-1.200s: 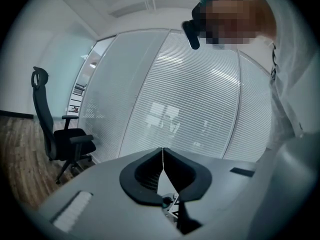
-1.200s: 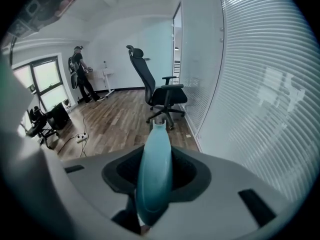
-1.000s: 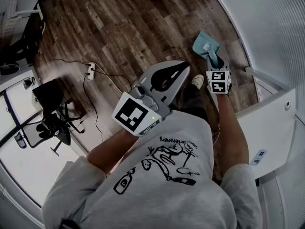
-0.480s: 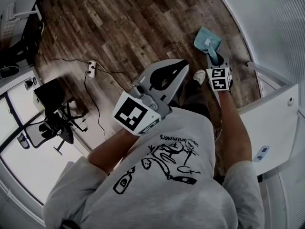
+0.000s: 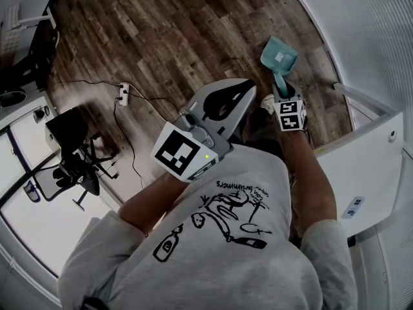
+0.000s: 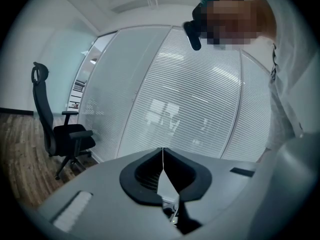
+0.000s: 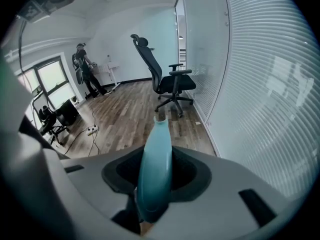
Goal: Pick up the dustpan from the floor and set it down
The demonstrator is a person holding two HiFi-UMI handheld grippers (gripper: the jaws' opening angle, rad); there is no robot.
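The right gripper (image 7: 156, 160) has its two grey jaws pinching the slim handle of a pale teal plastic dustpan (image 7: 156, 134); the handle fills the gap between the black pads and runs straight out along the jaws. In the head view this gripper (image 5: 282, 93) points steeply down, and the dustpan (image 5: 279, 57) extends from it over the floor, its square scoop at the far end, close to the wall. Whether the scoop touches the floor cannot be told.

The left gripper (image 6: 162, 156) has its jaws pressed together with only a thin line between them and nothing held. The head view shows it (image 5: 244, 90) held out near level in front of the person's chest, well apart from the dustpan.

Below both lies a dark brown wood-plank floor (image 5: 168, 37). A white shoe (image 5: 268, 103) shows just beside the right gripper. A white power strip with a thin black cable (image 5: 122, 94) lies off to the left. A tall frosted glass wall with fine horizontal stripes (image 7: 260, 84) runs along the right, with a black high-backed office chair (image 7: 165, 79) standing near it.
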